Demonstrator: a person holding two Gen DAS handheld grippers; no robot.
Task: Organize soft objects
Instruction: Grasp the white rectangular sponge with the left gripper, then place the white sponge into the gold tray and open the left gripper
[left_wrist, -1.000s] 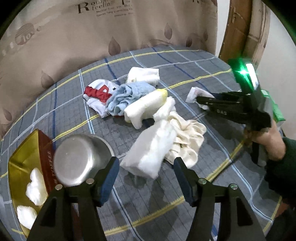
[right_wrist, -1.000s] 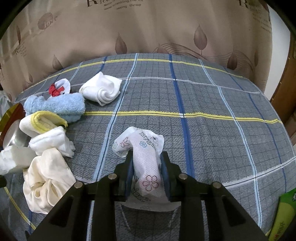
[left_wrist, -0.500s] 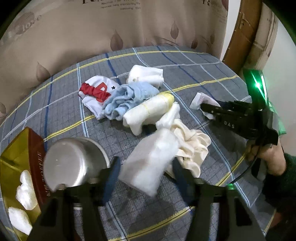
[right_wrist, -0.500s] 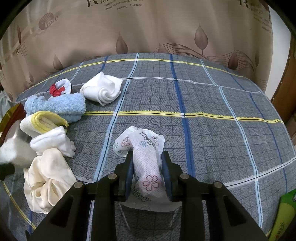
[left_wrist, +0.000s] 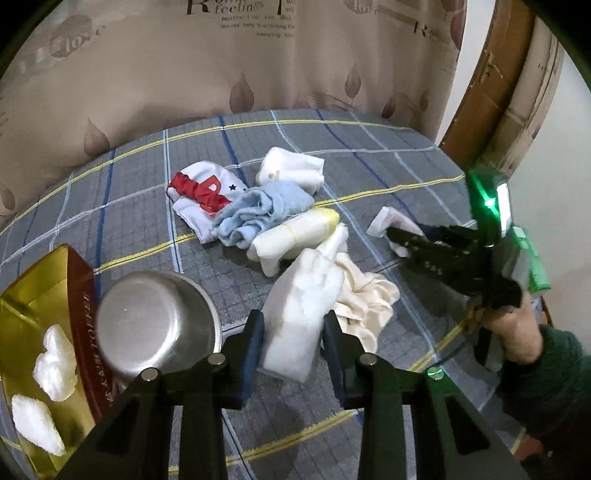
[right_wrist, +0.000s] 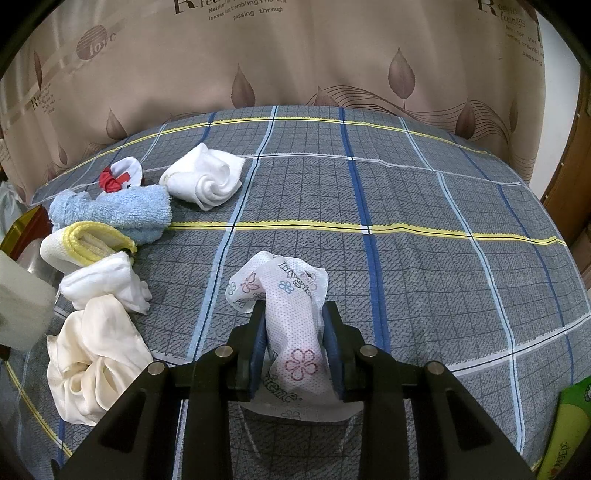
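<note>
1. White and spongy, the foam block sits low centre in the left wrist view, squeezed between the left gripper pads, whose jaws have just been closing onto it.
2. Low centre in the right wrist view, the right gripper is clamped on a printed floral wipe.
3. Risk: the soft block could compress and slide out of that narrow pinch, or snag the cream cloth lying against it and drag it along.
4. At lower left, the gold box holds two white fluffy lumps; the steel bowl beside it looks upturned, so its contents cannot be told.
5. Further up, mid-frame, the blue towel, lettered sock and rolled white cloth lie heaped on the plaid sheet.
</note>
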